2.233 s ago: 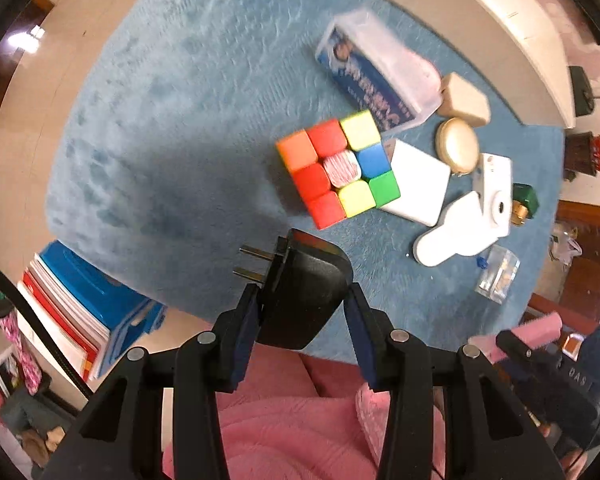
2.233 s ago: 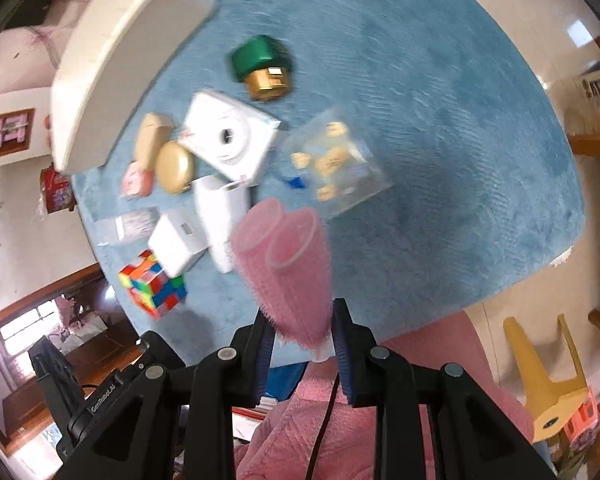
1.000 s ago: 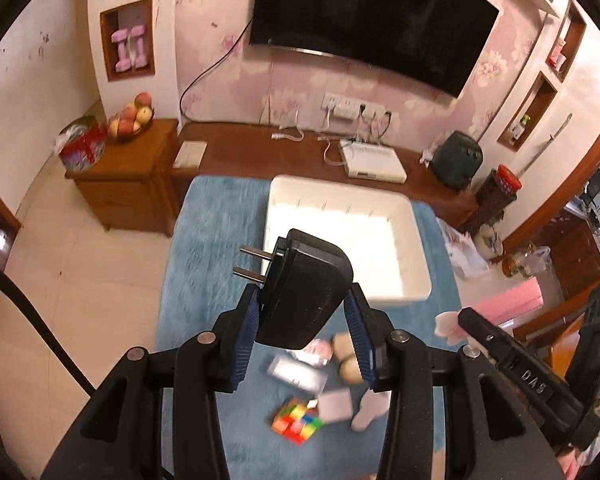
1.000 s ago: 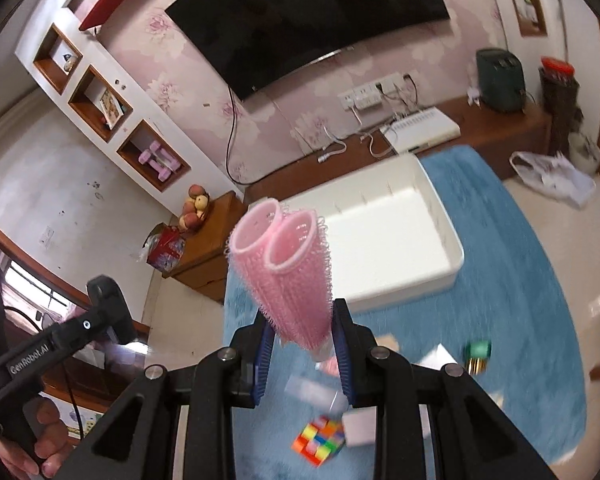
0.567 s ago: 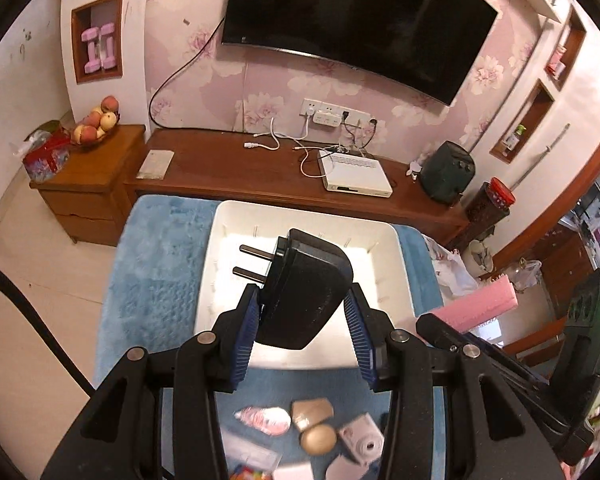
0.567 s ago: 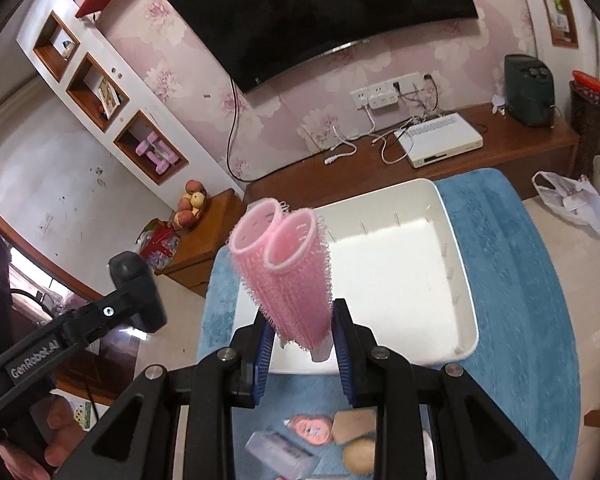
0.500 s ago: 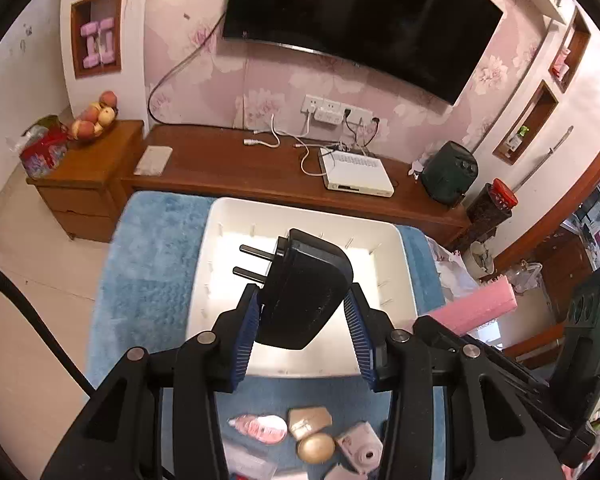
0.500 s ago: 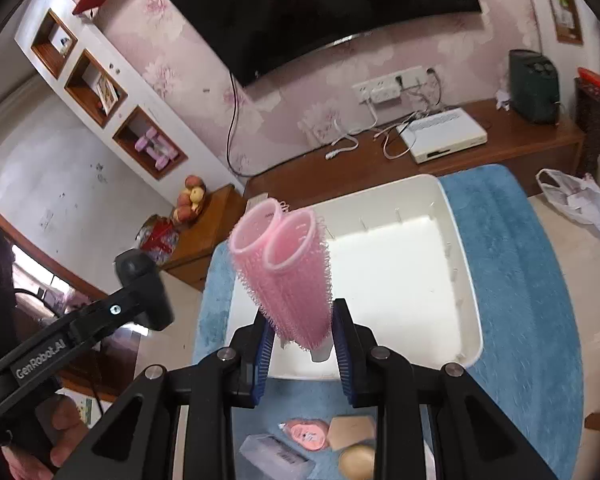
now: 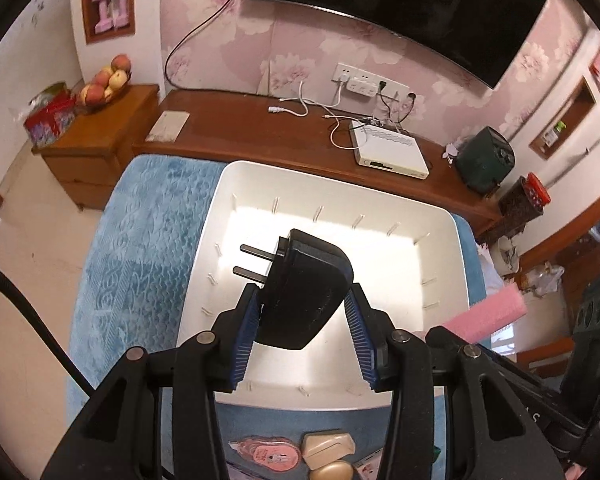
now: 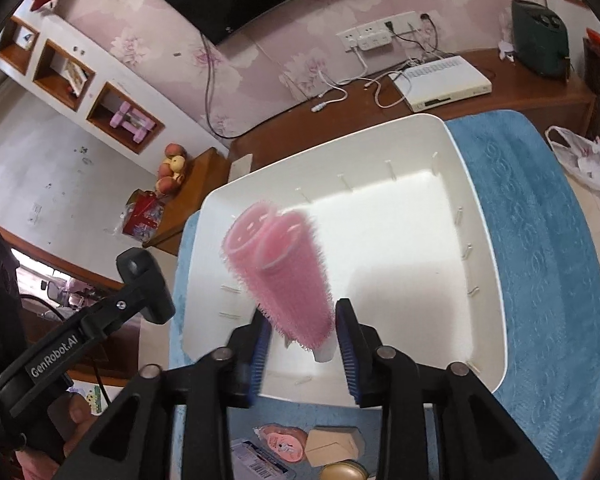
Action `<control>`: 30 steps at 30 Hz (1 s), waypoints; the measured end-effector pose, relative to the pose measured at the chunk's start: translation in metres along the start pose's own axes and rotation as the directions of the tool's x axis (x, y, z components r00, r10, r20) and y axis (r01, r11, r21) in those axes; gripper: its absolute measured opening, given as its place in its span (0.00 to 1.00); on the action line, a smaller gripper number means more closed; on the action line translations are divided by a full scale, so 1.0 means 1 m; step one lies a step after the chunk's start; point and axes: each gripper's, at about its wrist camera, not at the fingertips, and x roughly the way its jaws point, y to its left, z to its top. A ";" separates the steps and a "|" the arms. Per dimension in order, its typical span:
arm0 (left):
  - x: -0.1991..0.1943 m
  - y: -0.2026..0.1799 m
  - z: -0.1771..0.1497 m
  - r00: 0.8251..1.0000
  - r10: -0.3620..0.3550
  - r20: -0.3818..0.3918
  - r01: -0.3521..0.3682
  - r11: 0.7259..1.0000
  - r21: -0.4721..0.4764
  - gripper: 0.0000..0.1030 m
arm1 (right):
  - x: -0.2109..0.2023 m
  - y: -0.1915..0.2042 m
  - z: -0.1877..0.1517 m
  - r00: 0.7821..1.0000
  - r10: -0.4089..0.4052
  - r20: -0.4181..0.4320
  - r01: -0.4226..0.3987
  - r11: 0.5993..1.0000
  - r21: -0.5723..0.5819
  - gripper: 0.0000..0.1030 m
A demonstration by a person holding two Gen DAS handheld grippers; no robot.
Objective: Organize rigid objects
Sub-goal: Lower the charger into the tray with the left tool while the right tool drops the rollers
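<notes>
Black plug adapter (image 9: pixel 300 312) first, in the left wrist view: it sits between the blue pads of the left gripper (image 9: pixel 301 286), prongs pointing left, sharp and steady. The jaws have just been opening a touch, yet both pads look to be against its sides, so the grip holds. The adapter hangs above the white tray (image 9: pixel 462 264), which lies on the blue mat (image 9: pixel 140 240). At the right edge, one end of the pink hair rollers (image 9: pixel 484 314) pokes in. Near the bottom, a pink dispenser (image 9: pixel 266 454) and a beige block (image 9: pixel 328 444) lie on the mat just in front of the tray.

Over to the right wrist view: the right gripper (image 10: pixel 301 312) also hovers over the tray, towards its left side. Its jaws have just been opening, and the paired rollers stand between them, blurred, with a thin gap showing on each side. The pads no longer pinch them.
</notes>
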 end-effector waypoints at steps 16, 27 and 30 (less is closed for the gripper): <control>-0.053 0.016 0.010 0.991 0.011 0.130 -0.009 1.000 -0.018 0.76 | -0.045 0.016 -0.006 0.990 -0.046 0.135 0.047 0.999 -0.002 0.68; -0.122 0.027 -0.026 0.974 0.029 0.224 -0.045 0.997 0.067 0.79 | -0.105 0.059 -0.060 0.953 -0.068 0.296 0.089 0.994 -0.056 0.75; -0.140 0.034 -0.043 0.973 0.027 0.228 -0.049 0.995 0.091 0.80 | -0.117 0.066 -0.082 0.947 -0.083 0.309 0.103 0.993 -0.050 0.75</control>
